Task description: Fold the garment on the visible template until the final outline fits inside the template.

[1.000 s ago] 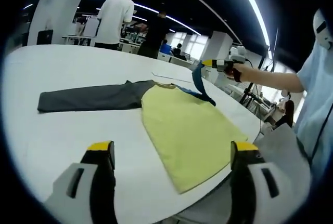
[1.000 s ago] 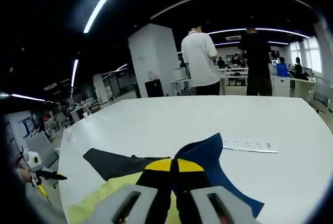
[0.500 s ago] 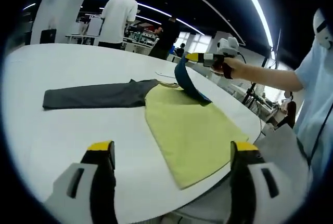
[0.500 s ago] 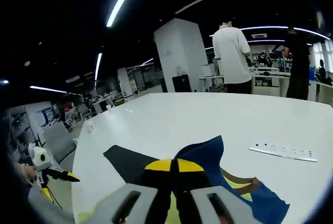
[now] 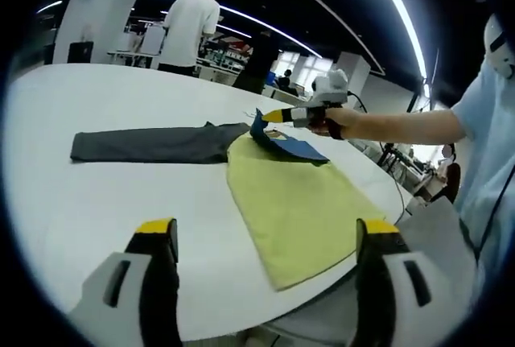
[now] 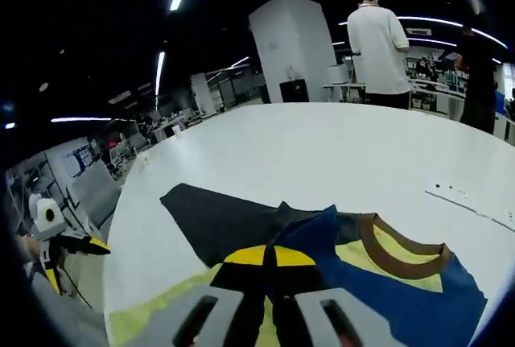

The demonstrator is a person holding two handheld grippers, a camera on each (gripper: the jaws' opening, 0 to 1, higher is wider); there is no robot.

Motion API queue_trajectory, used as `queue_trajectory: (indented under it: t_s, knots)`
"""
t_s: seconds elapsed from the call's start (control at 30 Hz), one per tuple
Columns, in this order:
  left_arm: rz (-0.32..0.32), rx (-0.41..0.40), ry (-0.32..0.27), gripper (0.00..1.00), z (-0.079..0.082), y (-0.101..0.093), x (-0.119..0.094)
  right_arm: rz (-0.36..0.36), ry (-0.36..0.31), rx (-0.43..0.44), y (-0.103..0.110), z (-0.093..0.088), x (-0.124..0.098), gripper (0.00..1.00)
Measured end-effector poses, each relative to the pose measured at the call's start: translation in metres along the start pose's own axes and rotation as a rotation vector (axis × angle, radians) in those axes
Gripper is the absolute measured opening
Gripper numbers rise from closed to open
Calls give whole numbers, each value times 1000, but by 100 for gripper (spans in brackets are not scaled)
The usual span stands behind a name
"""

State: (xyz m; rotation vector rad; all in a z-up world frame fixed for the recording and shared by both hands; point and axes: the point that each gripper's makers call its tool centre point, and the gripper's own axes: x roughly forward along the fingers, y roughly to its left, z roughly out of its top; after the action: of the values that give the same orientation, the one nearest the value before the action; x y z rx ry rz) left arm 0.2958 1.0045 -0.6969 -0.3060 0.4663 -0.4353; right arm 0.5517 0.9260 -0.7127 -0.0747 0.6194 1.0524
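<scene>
Right now our right gripper is clamped shut on the blue sleeve, carrying it across the yellow body of the garment at centre frame of the left gripper view. Its forearm reaches in from the right edge, roughly level with the white table. The grey sleeve runs long toward the left — away from that gripper and well apart from our left gripper. That one hovers wide open and empty at the lower frame, nearer the garment's hem.

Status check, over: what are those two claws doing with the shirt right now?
Right claw shut on blue sleeve, folding it over yellow shirt. Left claw open, hovering. Grey sleeve flat. Nothing blocking.
</scene>
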Motion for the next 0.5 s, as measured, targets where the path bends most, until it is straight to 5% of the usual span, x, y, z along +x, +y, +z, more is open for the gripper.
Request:
queue_trajectory:
  t_s: [0.27, 0.5]
  knots:
    - [9, 1, -18, 89, 7, 2, -2, 19, 73, -2, 9, -29, 21, 0]
    - [15, 55, 15, 89, 6, 5, -2, 25, 86, -3, 14, -35, 23, 0]
